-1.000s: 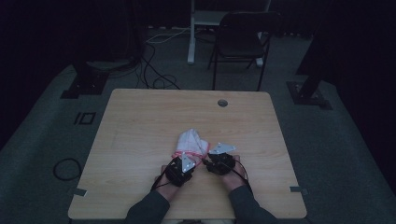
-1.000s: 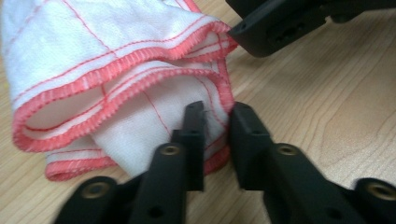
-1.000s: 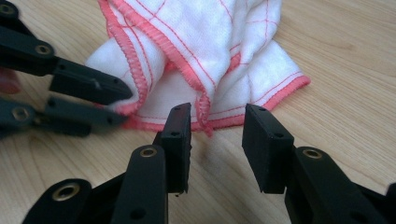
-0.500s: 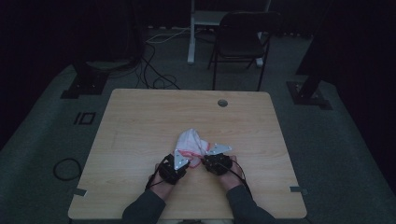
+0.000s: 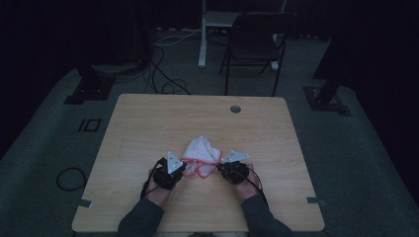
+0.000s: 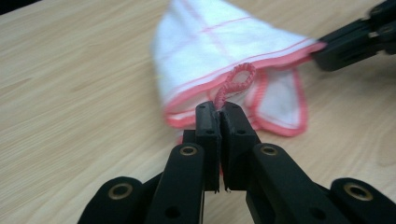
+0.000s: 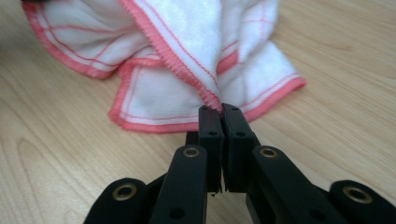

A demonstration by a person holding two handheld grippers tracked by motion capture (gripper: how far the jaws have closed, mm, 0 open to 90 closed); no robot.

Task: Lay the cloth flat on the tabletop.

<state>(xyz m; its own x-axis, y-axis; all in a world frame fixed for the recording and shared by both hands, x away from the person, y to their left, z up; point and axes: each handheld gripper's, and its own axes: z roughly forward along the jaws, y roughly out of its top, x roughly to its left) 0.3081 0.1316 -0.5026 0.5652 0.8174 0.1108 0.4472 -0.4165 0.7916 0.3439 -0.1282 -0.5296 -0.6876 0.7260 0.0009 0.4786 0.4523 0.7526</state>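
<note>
You look down from above the table [image 5: 148,128]; both gripper cameras sit close, sharing the cloth [image 5: 201,154].

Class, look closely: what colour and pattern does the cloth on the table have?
The cloth is white with thin red lines and a red stitched border; the left gripper view shows it best.

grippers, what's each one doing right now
left gripper: shut on the cloth, pinching its red loop.
right gripper: shut on the cloth's red hem.
</note>
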